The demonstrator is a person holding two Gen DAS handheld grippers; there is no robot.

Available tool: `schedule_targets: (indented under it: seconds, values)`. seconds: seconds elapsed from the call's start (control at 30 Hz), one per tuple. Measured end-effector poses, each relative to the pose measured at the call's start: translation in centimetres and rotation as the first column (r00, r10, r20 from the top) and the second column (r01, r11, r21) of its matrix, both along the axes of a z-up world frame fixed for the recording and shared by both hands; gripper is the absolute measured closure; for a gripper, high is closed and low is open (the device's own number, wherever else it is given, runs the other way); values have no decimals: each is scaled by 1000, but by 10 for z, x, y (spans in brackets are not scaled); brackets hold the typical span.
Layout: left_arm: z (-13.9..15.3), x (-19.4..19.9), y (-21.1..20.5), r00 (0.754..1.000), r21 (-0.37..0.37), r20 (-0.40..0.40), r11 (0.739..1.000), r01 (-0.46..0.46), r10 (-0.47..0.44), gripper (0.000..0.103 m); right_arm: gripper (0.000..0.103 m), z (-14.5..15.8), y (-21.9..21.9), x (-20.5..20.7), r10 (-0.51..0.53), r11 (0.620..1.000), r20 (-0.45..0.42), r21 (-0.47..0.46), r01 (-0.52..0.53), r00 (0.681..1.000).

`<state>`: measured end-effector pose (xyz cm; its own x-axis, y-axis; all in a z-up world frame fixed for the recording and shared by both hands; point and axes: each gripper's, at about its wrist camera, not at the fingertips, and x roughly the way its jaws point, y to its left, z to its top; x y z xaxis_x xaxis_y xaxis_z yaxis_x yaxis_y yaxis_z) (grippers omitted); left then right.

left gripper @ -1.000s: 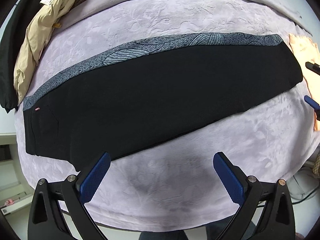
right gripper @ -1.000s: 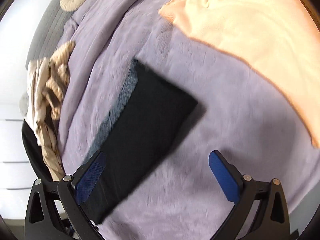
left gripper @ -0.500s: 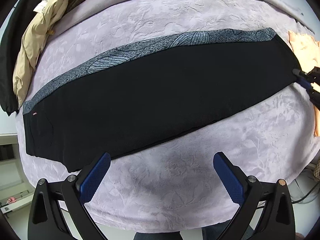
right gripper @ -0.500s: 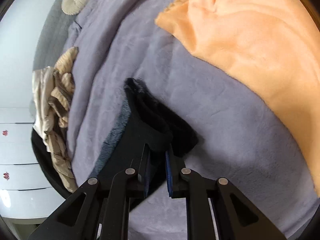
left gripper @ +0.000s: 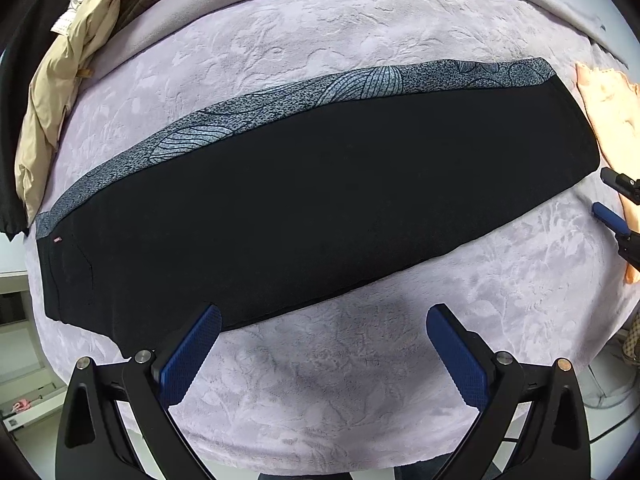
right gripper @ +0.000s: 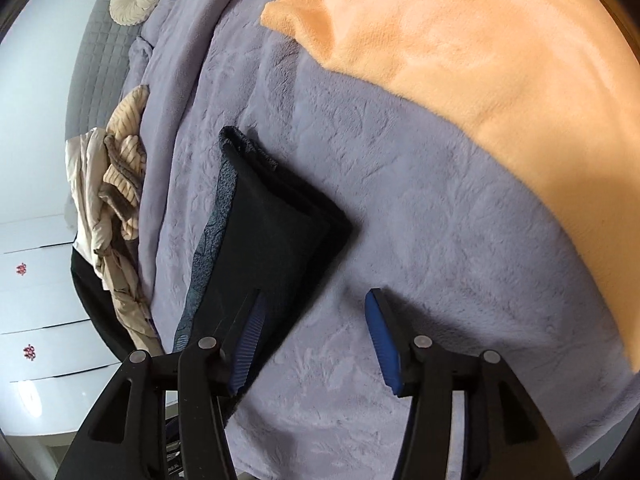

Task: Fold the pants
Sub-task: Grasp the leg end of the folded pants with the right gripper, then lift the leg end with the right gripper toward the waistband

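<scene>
Released since the half-second-earlier view: right gripper (right gripper: 314, 340), then pinched together on the hem, now has its jaws apart and empty.

Item 1: black pants with a grey leaf-patterned side stripe (left gripper: 304, 200), folded lengthwise, flat on the bed. Hem end (right gripper: 280, 216) lies ahead of the right jaws, offset toward the left blue pad (right gripper: 244, 348), which overlaps the cloth in this view; contact cannot be told. Near long edge lies just ahead of the left gripper (left gripper: 324, 356), its left pad at that edge, right pad over bare blanket.

Item 2: left gripper, jaws wide apart, holding nothing.

Item 3: lilac embossed plush blanket (left gripper: 360, 400), under pants and both grippers.

Item 4: peach fleece blanket (right gripper: 500, 80), beyond and right of the right jaws, apart from the hem.

Item 5: heap of beige and striped garments (right gripper: 116, 168), far left of the right jaws.

Item 6: round cream tufted cushion (right gripper: 138, 0), far ahead-left.
</scene>
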<state>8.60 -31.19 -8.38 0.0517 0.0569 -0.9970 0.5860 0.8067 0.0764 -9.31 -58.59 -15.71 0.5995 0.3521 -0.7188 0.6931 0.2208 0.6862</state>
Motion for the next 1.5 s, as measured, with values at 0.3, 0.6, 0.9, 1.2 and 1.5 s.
schedule_targets:
  seconds: [0.3,0.6,0.9,1.2,1.5]
  values:
    - [-9,1,-2,1000,-6,-24,1000,-12,12,0,46,-15,9,18,16,1000,-13,25,-15,1000]
    - [-15,7,2,999,7,-9,999,-35,35,0,42,-20,7,24,37,999,-3,8,-37,999]
    - [-31,11,-3,998,-7,-28,999,-53,52,0,42,-26,4,26,30,999,32,15,-31,999]
    - [-29,28,-27,997,-69,46,996,-54,57,0,41,-17,-2,44,-1,997,207,73,-14,978]
    - [-60,102,-44,970,-102,185,985,-138,155,0,43,-44,6,46,58,997,170,35,-65,984]
